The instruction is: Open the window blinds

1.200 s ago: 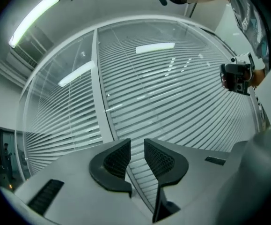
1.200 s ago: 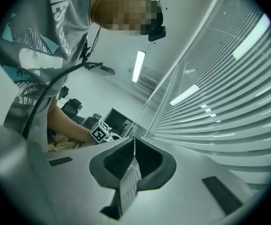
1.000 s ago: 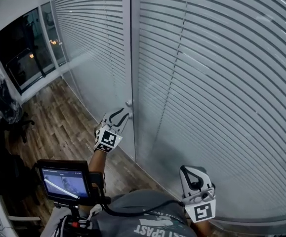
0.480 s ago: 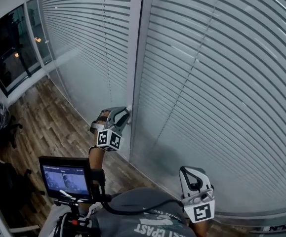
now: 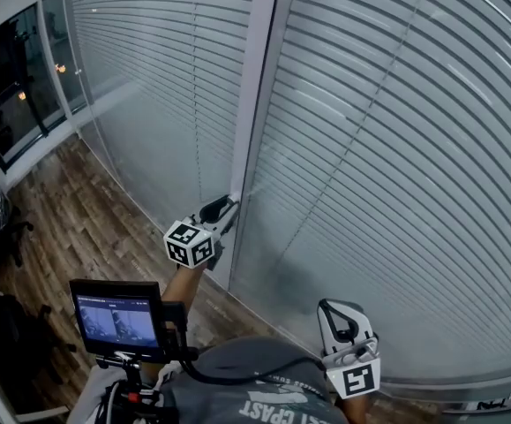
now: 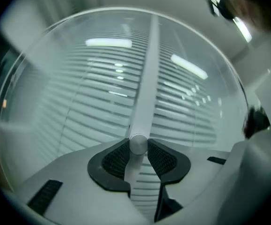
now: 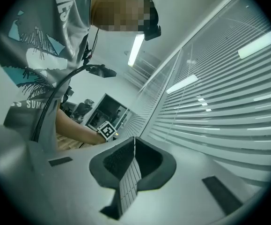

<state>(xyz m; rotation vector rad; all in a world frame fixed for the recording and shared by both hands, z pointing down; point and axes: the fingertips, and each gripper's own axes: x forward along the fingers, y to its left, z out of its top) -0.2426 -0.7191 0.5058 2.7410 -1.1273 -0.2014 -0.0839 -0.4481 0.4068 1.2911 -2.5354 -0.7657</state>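
Observation:
Closed white slat blinds (image 5: 396, 148) sit behind glass on both sides of a white upright frame post (image 5: 253, 95). A small round silver knob (image 6: 138, 144) sticks out of that post, low down. My left gripper (image 5: 229, 205) points level at the post with the knob (image 5: 235, 197) between its black pads (image 6: 162, 159). Its jaws are closing and both pads touch the knob. My right gripper (image 5: 338, 313) hangs low by the person's body, away from the blinds, shut on nothing, its tips (image 7: 134, 141) meeting.
A small monitor (image 5: 116, 321) on a rig sits in front of the person's chest at the lower left. Wood floor (image 5: 70, 210) runs along the glass wall, and a dark window (image 5: 8, 104) is at the far left.
My left gripper has rolled about its own axis at the knob, so its marker cube now faces the head camera. The right gripper has sunk slightly.

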